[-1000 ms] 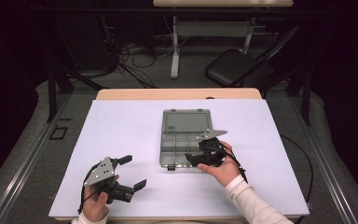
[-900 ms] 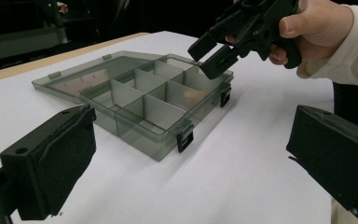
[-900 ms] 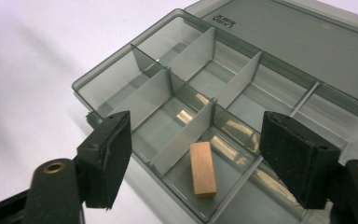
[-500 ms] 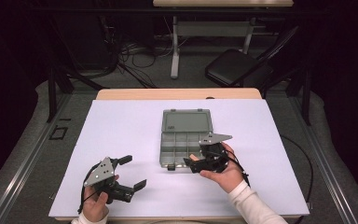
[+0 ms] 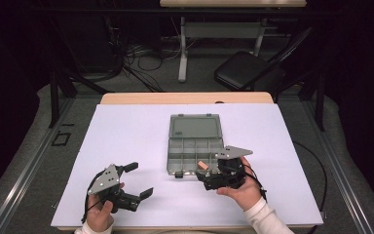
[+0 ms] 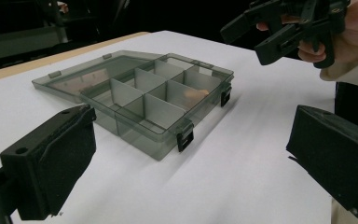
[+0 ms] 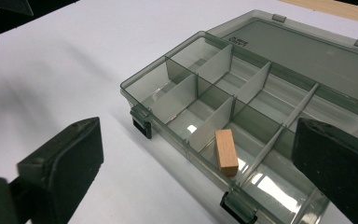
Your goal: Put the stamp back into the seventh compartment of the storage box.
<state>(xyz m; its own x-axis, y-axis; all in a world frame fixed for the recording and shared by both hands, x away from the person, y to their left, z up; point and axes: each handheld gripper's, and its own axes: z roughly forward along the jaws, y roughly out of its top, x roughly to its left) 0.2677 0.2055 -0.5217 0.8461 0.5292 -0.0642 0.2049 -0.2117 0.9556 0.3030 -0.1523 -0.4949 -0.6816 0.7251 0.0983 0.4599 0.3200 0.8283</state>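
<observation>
A smoky clear organiser box lies open at mid-table, its lid flat behind it. A small wooden block lies free in a front compartment, right of centre. My right gripper hovers just in front of that corner. Its jaws have just been opening and stand wide with nothing pressed between them. My left gripper rests at the front left of the table, jaws wide apart and facing the box.
A white sheet covers the table, with bare room left and right of the box. The table's front edge runs close under both hands. Behind the table stand a black chair and cables on the floor.
The right gripper has drawn back from the box toward the front edge and its jaws have spread. The wooden block now shows lying in the compartment. The left gripper kept still.
</observation>
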